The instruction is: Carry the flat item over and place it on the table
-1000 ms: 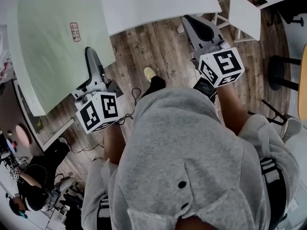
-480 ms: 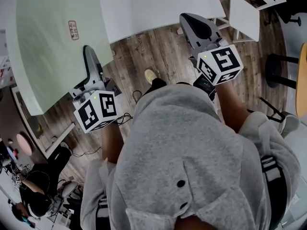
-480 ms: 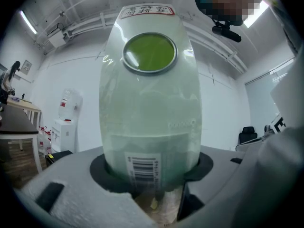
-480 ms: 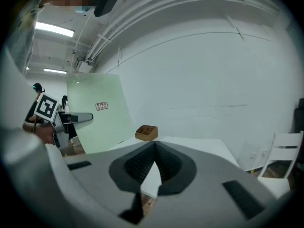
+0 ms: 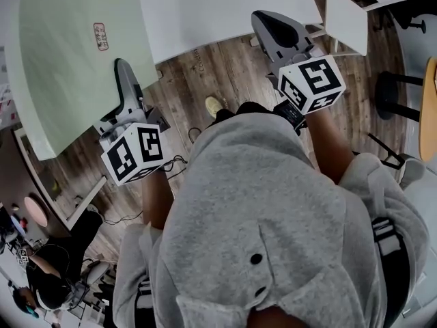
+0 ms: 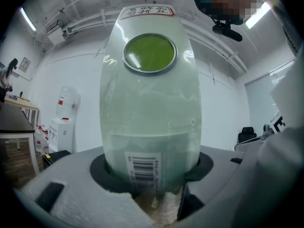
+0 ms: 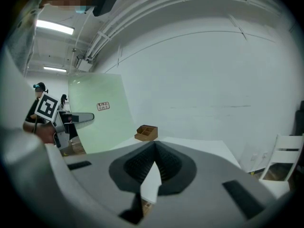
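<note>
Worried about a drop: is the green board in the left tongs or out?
In: the green board stands between the left tongs, its barcoded edge clamped.

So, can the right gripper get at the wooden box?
Likely yes: the right gripper is empty, jaws together, and faces the wooden box with nothing between; the green board is off to its left.

Mint-green board over brown planks, with grey and white around it.

In the head view, the flat board [image 5: 68, 74] at upper left is pale mint green with a small red-edged label [image 5: 100, 36]. The left gripper view shows a black-on-white barcode [image 6: 142, 167] low on it and a leaf-green disc [image 6: 149, 53] ringed in silver near the top. The table [image 5: 225, 5] is white and the floor [image 5: 225, 74] is brown wood-grain planks. The left gripper [image 5: 123, 74] and right gripper [image 5: 276, 29] are grey, with cubes of black-and-white squares. The hoodie [image 5: 273, 217] is mottled grey.
</note>
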Demonstrator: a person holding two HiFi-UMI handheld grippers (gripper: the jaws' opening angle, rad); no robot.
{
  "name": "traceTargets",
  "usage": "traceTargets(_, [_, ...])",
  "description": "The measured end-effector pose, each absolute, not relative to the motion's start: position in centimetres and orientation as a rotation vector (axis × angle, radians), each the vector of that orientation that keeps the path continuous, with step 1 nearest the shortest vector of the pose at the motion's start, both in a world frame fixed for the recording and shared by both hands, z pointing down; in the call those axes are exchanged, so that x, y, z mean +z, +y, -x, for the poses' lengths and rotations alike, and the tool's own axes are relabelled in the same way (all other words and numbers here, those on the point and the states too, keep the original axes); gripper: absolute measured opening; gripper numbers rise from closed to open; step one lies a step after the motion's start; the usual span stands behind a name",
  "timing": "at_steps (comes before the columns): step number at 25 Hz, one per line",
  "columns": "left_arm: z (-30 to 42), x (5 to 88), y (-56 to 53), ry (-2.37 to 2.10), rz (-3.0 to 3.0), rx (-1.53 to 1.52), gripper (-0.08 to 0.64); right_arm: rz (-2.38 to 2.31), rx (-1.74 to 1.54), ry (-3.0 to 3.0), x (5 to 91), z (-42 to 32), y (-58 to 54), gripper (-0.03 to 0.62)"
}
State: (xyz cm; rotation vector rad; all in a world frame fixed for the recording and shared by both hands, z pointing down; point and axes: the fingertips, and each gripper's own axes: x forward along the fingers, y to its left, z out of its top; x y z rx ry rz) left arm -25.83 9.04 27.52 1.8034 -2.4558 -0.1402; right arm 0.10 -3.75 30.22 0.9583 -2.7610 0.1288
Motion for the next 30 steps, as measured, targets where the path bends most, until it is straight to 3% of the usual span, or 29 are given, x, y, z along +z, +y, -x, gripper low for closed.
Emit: traceTargets(30, [25.63, 26.92, 9.99, -2.474, -1.823, -0.15, 0.278, -0.968, 0.111, -2.791, 30.17, 0.52, -3.33, 0.026])
